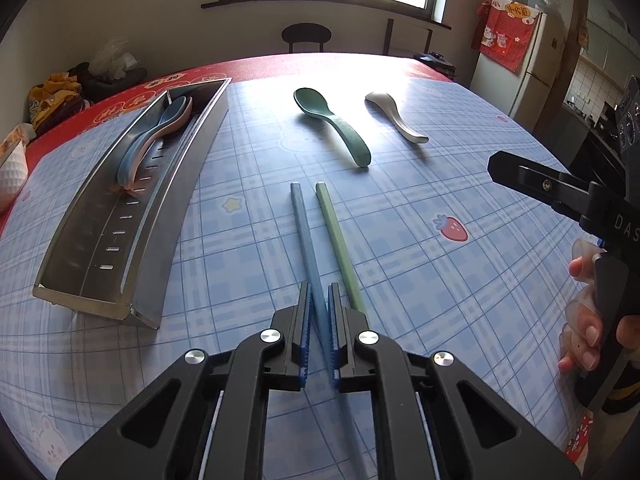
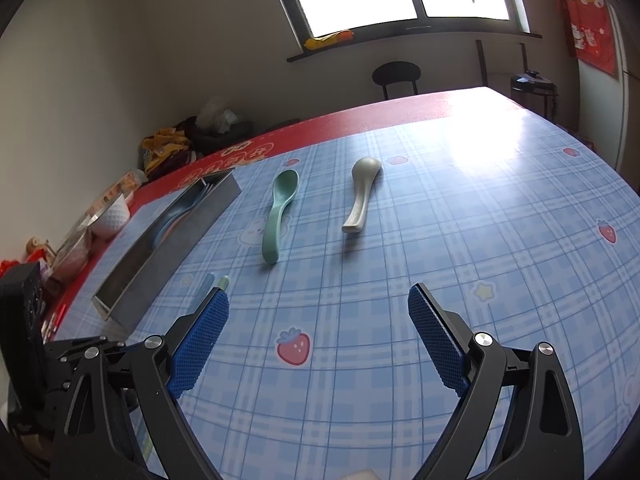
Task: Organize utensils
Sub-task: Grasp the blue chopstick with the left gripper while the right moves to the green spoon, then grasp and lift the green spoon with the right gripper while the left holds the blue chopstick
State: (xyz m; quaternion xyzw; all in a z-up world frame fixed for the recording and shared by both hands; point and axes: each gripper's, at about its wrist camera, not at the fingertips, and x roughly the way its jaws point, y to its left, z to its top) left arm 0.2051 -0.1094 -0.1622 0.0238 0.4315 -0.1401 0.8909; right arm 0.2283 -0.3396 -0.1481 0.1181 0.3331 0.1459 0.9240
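- While two spoons, a blue spoon [image 1: 160,136] and a pink spoon [image 1: 176,126], already lie nested in the tray [image 1: 176,216], the sorting looks only partly done.
- That tray is a long metal trough with slots in its floor; its near end is bare.
- Right of the tray, the blue chopstick [image 1: 304,232] and the green chopstick [image 1: 340,240] lie side by side on the cloth [image 1: 440,280], close together but not touching along most of their visible length.
- The left gripper [image 1: 319,304] has its jaws clamped on the near part of the blue chopstick, so that piece is judged to be the one in hand; whether it is off the cloth cannot be told.
- The green chopstick passes just beside the gripper's right-hand finger, outside the grip.
- Farther from the tray and beyond the chopsticks, the green spoon [image 1: 336,128] lies on the cloth, and the white spoon [image 1: 396,120] lies beyond it, farther from the tray; both are untouched.
- The right gripper [image 2: 318,320] hangs over bare cloth, well away from the tray, jaws wide apart and holding nothing.
- Left to do, as judged: both chopsticks and the two loose spoons still need to go into the tray, so roughly a third of the pieces are stowed.
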